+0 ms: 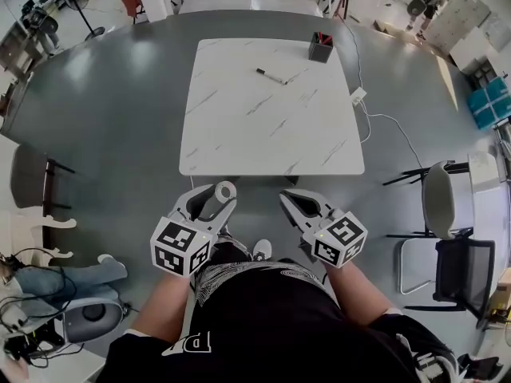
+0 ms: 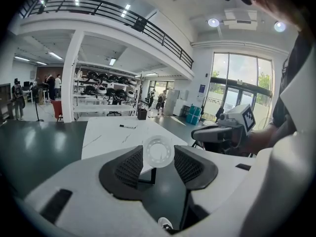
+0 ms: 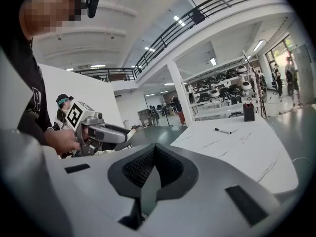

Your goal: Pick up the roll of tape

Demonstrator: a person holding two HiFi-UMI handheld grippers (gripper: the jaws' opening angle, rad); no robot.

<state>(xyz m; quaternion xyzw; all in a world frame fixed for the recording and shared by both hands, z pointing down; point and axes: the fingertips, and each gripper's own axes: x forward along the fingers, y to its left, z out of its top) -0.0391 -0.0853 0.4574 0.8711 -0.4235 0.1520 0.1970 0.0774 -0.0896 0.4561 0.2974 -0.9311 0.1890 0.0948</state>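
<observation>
Left gripper (image 1: pixel 214 201): clamped on the roll of tape (image 2: pixel 158 151), a pale, see-through ring pinched at its sides between the two black ribbed pads (image 2: pixel 129 168). Held in the air over the grey floor (image 1: pixel 112 118), just short of the near edge of the white marble-patterned table (image 1: pixel 271 126), not touching it. Round face of the roll turned toward the camera in the left gripper view; in the head view, sitting at the very tip of the jaws.

Right gripper (image 3: pixel 154 154): empty, jaws pressed together at the tips with nothing between them. Level with the left one and just to its right, also near the table's near edge.

On the far part of the table: a black marker (image 1: pixel 271 76) lying flat, and further right, at the far right corner, a dark pen holder (image 1: pixel 321 47) standing upright. Well to the right of the table, a grey chair (image 1: pixel 441 199).
</observation>
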